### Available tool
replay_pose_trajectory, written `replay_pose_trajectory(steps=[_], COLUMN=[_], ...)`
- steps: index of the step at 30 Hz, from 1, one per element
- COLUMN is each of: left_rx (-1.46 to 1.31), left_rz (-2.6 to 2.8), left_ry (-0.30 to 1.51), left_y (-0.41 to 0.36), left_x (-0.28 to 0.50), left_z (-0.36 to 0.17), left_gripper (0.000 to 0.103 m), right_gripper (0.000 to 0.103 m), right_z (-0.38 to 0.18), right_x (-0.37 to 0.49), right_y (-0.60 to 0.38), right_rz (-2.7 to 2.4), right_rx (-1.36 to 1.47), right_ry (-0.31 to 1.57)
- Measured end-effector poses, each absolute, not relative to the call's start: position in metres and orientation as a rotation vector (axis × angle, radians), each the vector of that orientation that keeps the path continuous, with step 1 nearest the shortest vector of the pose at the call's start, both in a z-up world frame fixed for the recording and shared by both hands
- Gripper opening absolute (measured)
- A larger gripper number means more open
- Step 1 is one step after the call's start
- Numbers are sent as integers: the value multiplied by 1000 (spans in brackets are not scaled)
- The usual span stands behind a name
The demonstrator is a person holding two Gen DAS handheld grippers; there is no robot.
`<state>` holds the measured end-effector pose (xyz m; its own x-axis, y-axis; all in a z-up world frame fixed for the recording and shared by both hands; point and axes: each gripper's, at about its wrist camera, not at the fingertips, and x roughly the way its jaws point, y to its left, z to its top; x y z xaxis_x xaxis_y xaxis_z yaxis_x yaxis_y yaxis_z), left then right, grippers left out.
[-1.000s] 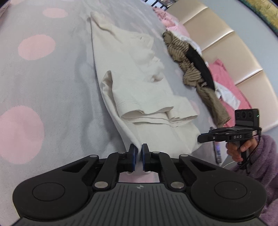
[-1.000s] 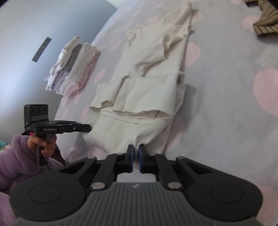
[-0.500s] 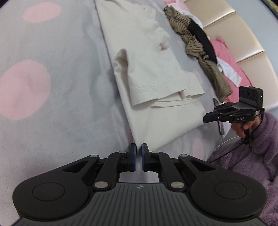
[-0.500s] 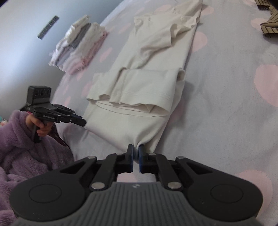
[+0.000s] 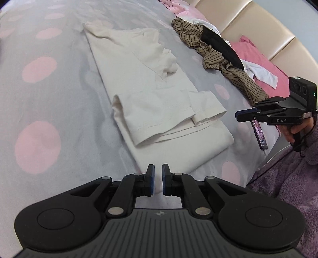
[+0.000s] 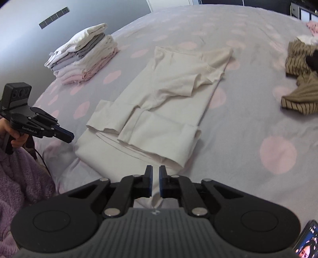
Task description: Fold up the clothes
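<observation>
Landmark: cream T-shirt (image 5: 151,93), lying lengthwise on my grey pink-dotted bedspread (image 5: 39,99), sleeves folded in.
My left gripper (image 5: 157,181): clenched on the shirt's near hem corner.
My right gripper (image 6: 155,181): clenched on the hem's other corner.
Folded stack (image 6: 83,53): beyond the shirt, well apart.
Striped garment (image 5: 218,57): beside the shirt, apart.

Bed: wide grey bedspread with pale pink round spots (image 5: 59,103), soft, lightly creased
Headboard: cream padded panels with a satin sheen (image 5: 258,25), at the bed's far edge
Wall: plain grey (image 6: 29,12), dark strip of small squares (image 6: 54,17) mounted on it
Light: soft, even daylight
</observation>
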<state>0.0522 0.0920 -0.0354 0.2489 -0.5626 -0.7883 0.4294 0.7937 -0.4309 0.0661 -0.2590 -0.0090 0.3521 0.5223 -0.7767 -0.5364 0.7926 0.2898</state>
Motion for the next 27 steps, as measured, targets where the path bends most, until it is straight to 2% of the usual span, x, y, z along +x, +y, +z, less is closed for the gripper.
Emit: replay_pose_trajectory(steps=[9,12,27], left_rx=[-13,7,-22], left_rz=[-656,-653,-608], left_ry=[1147,1121,860], left_y=[47,44,42], left_x=[56,59,89], left_z=[-58,-64,-26], left_gripper=[4,4,4], right_gripper=[7,3,4], right_z=[-48,-61,-19], right_x=[61,62,90], right_y=[-201,-195,-188], right_rz=[640,633,536], right_rx=[-133,-163,-165], right_ry=[1078,1058,830])
